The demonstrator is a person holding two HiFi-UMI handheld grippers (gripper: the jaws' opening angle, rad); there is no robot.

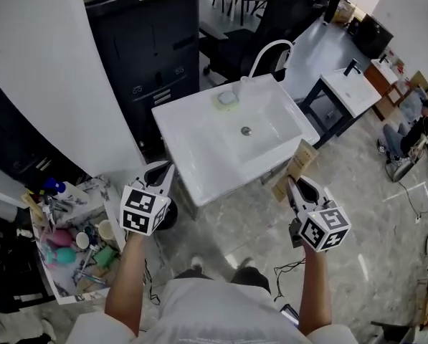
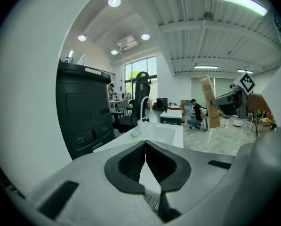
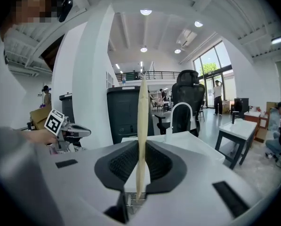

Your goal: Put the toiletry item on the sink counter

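- Right hand-held gripper [image 1: 292,186]: nearest thing in the head view, held low in front of the sink bench [image 1: 181,131], off its front-right corner. Jaws clamped on a flat tan toiletry item [image 3: 142,117], which I can't identify further. It stands upright, edge-on in the right gripper view, and sticks out well past the jaw tips.
- Item location: in the air, in the right grip, just beside the sink bench's front-right corner. Not over it and not touching it.
- Left hand-held gripper [image 1: 165,169]: jaws closed tip to tip with nothing between them. It hangs just off the front-left corner of the sink bench, looks idle.
- Sink bench: white top with a basin right of centre and a drain [image 1: 246,130] in the basin. A faucet [image 1: 267,52] stands at the back edge, with a pale green thing [image 1: 228,99] beside it on the back rim. The flat strip left of the basin is bare.
- Step, my read: pick is done and this is the carry-in. Placement not yet started.
- Next move calls for: bring the right side forward over the sink bench, tip the item from upright toward flat, lower it to contact, then release.
- Target: the flat strip or front rim, not the basin.
- Risk: a tall, thin item let go upright will likely topple or slide into the basin.
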